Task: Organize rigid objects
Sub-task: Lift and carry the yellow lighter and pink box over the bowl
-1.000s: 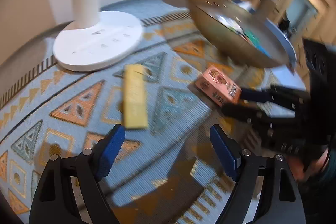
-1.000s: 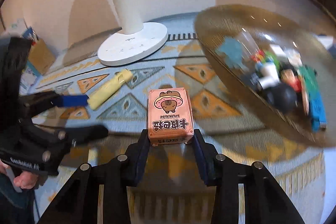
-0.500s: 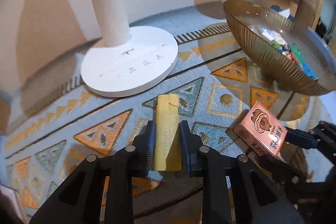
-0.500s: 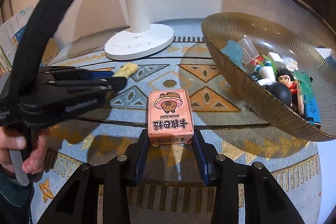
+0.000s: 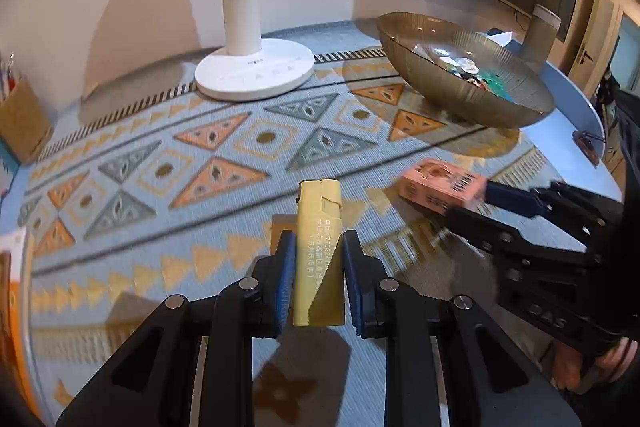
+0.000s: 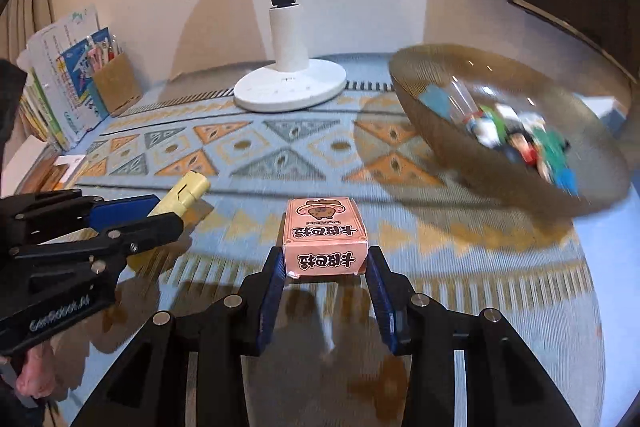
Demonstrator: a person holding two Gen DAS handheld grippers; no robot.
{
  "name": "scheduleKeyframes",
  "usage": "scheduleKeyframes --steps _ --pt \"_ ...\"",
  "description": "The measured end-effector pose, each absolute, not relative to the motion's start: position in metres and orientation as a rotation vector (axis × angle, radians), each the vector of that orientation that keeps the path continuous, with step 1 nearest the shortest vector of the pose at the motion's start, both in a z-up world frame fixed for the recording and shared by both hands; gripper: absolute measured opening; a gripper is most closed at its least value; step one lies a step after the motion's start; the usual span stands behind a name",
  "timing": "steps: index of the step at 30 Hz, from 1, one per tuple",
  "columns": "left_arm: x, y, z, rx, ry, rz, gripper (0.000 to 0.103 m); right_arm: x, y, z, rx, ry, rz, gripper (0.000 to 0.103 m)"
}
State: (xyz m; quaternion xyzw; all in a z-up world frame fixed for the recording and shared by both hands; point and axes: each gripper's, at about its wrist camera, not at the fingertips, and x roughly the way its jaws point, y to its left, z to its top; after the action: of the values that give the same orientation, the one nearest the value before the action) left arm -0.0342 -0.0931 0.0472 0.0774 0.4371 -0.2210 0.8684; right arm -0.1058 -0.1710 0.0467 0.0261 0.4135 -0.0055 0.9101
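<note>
My left gripper [image 5: 316, 247] is shut on a pale yellow lighter [image 5: 319, 239], held lifted above the patterned mat. In the right wrist view the same lighter [image 6: 188, 193] sticks out of the left gripper [image 6: 160, 215] at the left. My right gripper [image 6: 324, 259] is shut on a small pink card box [image 6: 325, 237] with a cartoon face, also raised off the mat. That pink box [image 5: 440, 189] shows at the right of the left wrist view. A ribbed bronze bowl [image 5: 436, 83] holding several small toys stands at the back right, and in the right wrist view the bowl [image 6: 480, 171] lies right of the box.
A white lamp base [image 5: 256, 73] with its post stands at the back centre on the blue patterned mat [image 5: 168, 155]. A cardboard pen holder [image 6: 116, 87] and books [image 6: 60, 83] line the far left. The table edge [image 5: 576, 147] curves past the bowl.
The left gripper closed on the yellow lighter and lifted it off the mat. The right gripper, still holding the pink box, rose and drew back; the bowl now looks farther away.
</note>
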Motion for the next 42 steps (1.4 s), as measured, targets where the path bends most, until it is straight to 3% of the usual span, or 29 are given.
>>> scheduleKeyframes --steps 17,23,28,33,40,42 --pt "-0.055 -0.109 0.023 0.217 0.898 -0.425 0.021 -0.126 -0.188 0.033 0.085 0.925 -0.008 0.041" --pt "-0.055 -0.108 0.024 0.220 0.896 -0.433 0.022 -0.126 -0.187 0.032 0.082 0.933 -0.004 0.063" --pt "-0.054 -0.105 0.024 0.199 0.903 -0.435 0.034 -0.128 -0.193 0.033 0.122 0.927 0.010 0.064" --pt "-0.057 -0.111 0.024 0.250 0.891 -0.401 0.061 -0.132 -0.203 0.034 0.200 0.913 0.041 0.064" --pt "-0.053 -0.108 0.023 0.217 0.913 -0.428 0.060 -0.127 -0.196 0.035 0.162 0.934 0.031 0.067" --pt "-0.055 -0.112 0.024 0.233 0.900 -0.442 0.048 -0.116 -0.186 0.034 0.091 0.964 -0.008 0.067"
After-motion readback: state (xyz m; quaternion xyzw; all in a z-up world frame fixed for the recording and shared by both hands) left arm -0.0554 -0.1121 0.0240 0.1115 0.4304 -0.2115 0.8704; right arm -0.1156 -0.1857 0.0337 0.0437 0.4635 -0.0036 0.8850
